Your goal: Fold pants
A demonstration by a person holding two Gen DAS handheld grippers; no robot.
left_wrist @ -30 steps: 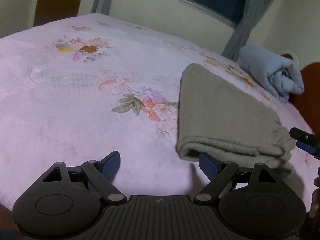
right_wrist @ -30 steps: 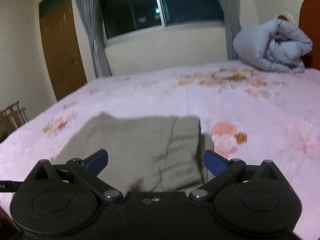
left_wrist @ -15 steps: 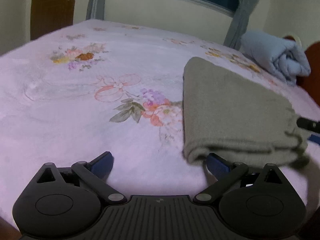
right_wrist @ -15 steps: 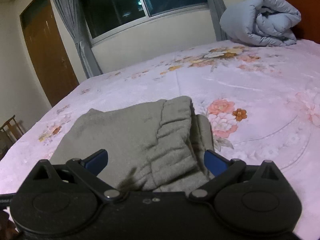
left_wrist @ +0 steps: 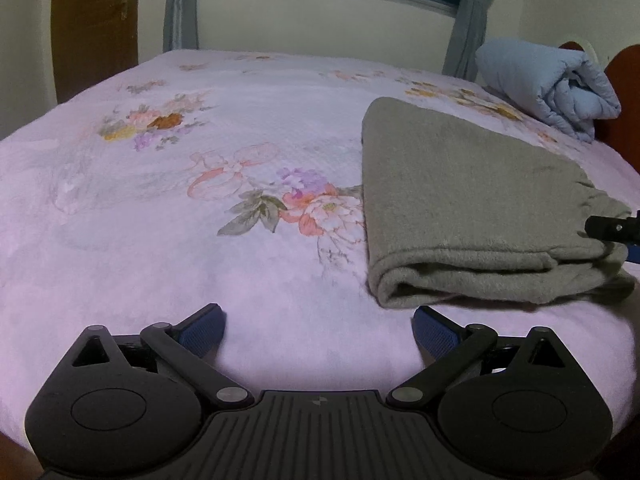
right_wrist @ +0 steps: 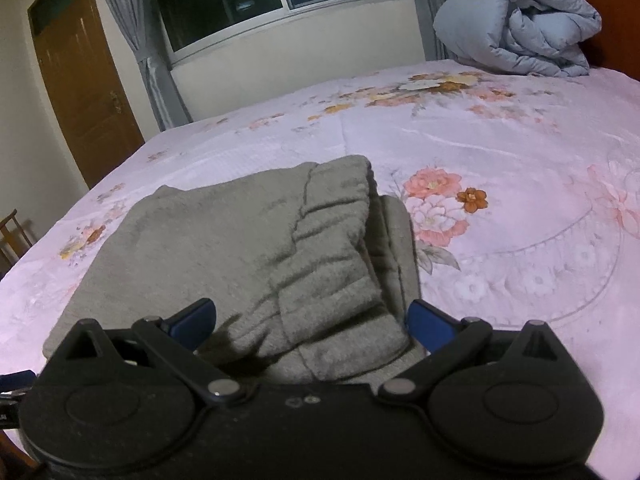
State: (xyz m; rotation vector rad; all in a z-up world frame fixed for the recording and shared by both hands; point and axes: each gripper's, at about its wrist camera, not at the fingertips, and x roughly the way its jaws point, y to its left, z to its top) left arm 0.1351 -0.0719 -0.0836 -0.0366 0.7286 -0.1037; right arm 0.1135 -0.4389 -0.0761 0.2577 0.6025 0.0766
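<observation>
Grey fleece pants (left_wrist: 460,208) lie folded into a thick rectangle on the pink floral bedspread (left_wrist: 200,240). My left gripper (left_wrist: 318,330) is open just short of the fold's near left corner, with only bedspread between its blue pads. The tip of my right gripper (left_wrist: 612,228) pokes in at the pants' right end. In the right wrist view the pants (right_wrist: 224,248) fill the foreground, the gathered waistband (right_wrist: 332,264) on top. My right gripper (right_wrist: 310,322) is open, its pads wide apart on either side of the waistband end and not pressing on it.
A rolled pale blue duvet (left_wrist: 552,84) (right_wrist: 516,24) lies at the head of the bed by a reddish headboard (left_wrist: 624,76). Beyond the bed are a window with grey curtains (right_wrist: 156,64) and a wooden door (right_wrist: 80,92). A chair (right_wrist: 12,236) stands past the left bed edge.
My left gripper's jaws have spread wider and its view has rolled level. The right gripper has come closer over the waistband end, which now looks more rumpled.
</observation>
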